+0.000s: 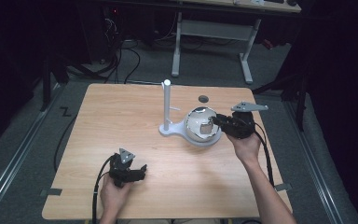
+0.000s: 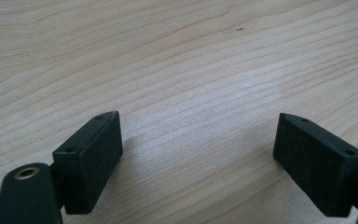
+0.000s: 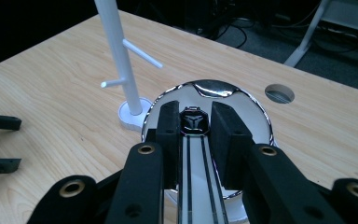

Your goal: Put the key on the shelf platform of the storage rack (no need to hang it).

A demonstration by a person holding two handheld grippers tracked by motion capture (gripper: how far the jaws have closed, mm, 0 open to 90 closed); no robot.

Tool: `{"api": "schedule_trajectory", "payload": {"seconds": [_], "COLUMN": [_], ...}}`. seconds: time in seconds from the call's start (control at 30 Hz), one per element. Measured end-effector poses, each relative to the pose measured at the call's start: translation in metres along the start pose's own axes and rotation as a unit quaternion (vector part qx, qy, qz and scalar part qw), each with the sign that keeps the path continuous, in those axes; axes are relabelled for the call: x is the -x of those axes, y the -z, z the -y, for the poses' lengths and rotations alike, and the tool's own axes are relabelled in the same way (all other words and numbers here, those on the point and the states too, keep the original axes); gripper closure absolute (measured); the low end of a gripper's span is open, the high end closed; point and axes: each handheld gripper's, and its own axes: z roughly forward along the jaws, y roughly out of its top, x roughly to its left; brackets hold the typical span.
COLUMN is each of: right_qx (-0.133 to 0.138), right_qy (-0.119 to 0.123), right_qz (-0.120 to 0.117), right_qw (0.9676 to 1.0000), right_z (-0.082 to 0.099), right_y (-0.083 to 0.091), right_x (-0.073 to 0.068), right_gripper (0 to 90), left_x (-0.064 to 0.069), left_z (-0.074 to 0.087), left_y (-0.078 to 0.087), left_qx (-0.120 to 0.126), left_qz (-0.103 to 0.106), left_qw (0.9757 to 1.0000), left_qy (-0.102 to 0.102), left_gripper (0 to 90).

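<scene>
Right of centre in the high view, the right gripper (image 1: 220, 122) reached over a shiny round bowl (image 1: 192, 122) on the wooden table (image 1: 121, 121). Its jaws were closed on a flat silver strap with a dark watch-like face (image 3: 194, 122) — seen close in the right gripper view — over the bowl. A white peg stand (image 1: 167, 105) rose just left of the bowl. Lower left, the left gripper (image 1: 140, 171) rested on the table, jaws spread wide — nothing between them.

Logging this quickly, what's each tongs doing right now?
Left tongs: open, holding nothing, over the bare table.
Right tongs: shut on the mirror's handle.
</scene>
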Motion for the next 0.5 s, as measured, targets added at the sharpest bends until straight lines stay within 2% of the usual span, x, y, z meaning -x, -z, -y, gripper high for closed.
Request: {"api": "schedule_trajectory", "payload": {"seconds": [0.5], "right_qx": [-0.026], "right_qy": [-0.024], "right_qz": [-0.002], "right_qw": [0.9994], "right_z": [0.010], "right_y": [-0.030], "right_x": [0.007], "right_gripper": [74.7], "left_x": [0.000], "left_z": [0.000], "left_y": [0.000], "left_qx": [0.000], "left_qz": [0.000], "left_qw": [1.0000], "left_qy": [-0.001], "left_gripper": [16.0]}}
